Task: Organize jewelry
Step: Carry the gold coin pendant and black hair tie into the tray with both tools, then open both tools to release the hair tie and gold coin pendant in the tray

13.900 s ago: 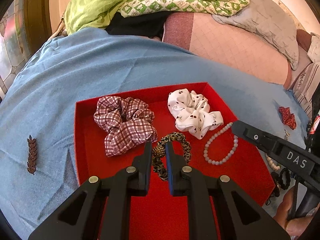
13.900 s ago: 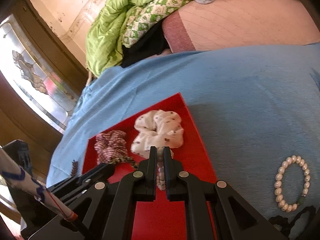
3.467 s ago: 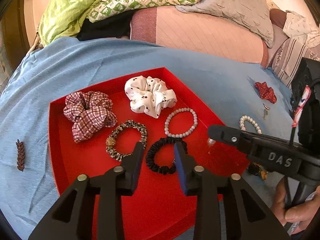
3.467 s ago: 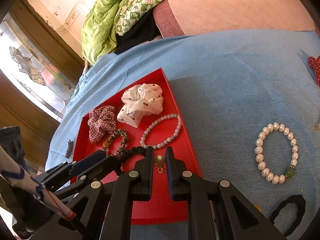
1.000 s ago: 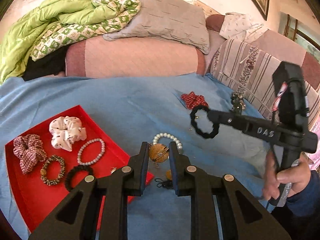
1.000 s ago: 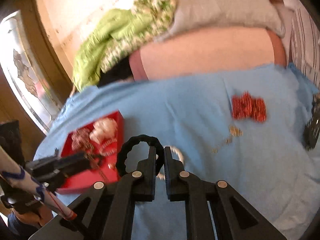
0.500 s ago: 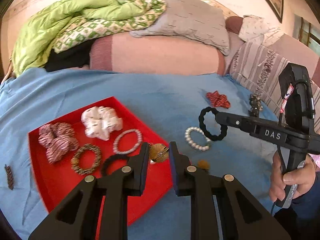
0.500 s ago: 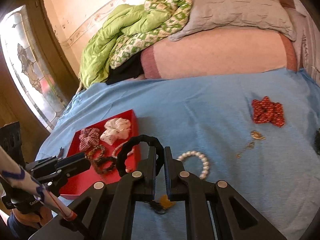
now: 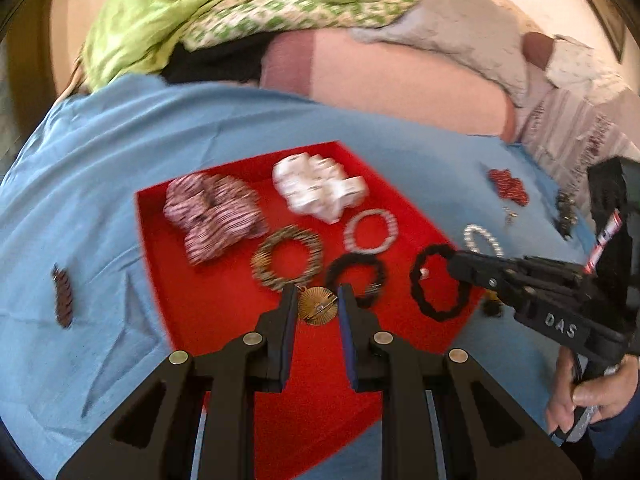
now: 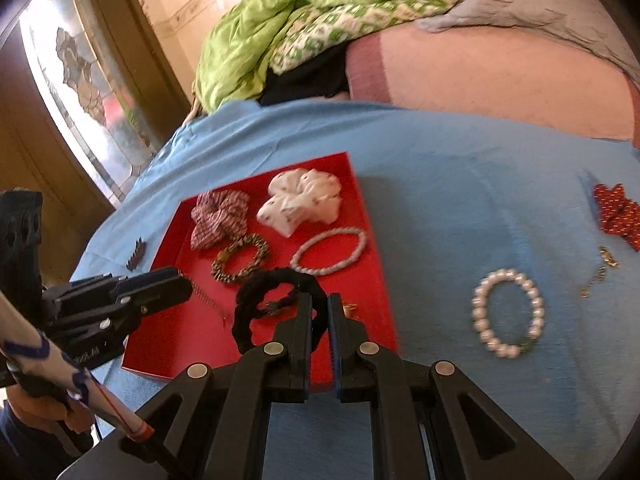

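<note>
A red tray (image 9: 224, 320) lies on the blue blanket with a plaid scrunchie (image 9: 216, 216), a white scrunchie (image 9: 316, 188), a leopard hair tie (image 9: 288, 258), a bead bracelet (image 9: 370, 230) and a black hair tie (image 9: 354, 276) in it. My left gripper (image 9: 319, 300) is shut on a gold fan-shaped brooch (image 9: 318, 308), held over the tray's near part. My right gripper (image 10: 319, 304) is shut on a second black hair tie (image 10: 280, 274) that hangs over the tray's (image 10: 180, 332) right edge. Each gripper shows in the other's view, the right gripper (image 9: 454, 266) and the left gripper (image 10: 182, 282).
On the blanket right of the tray lie a pearl bracelet (image 10: 508, 312), a red bow (image 10: 618, 212) and small gold pieces (image 10: 608, 258). A brown leaf clip (image 9: 64, 298) lies left of the tray. Pillows and a green quilt (image 9: 224, 12) are piled behind. A hand (image 9: 588, 400) grips the right handle.
Both grippers have swung left and lower, from over the loose pieces on the blanket to over the red tray, each still carrying its piece.
</note>
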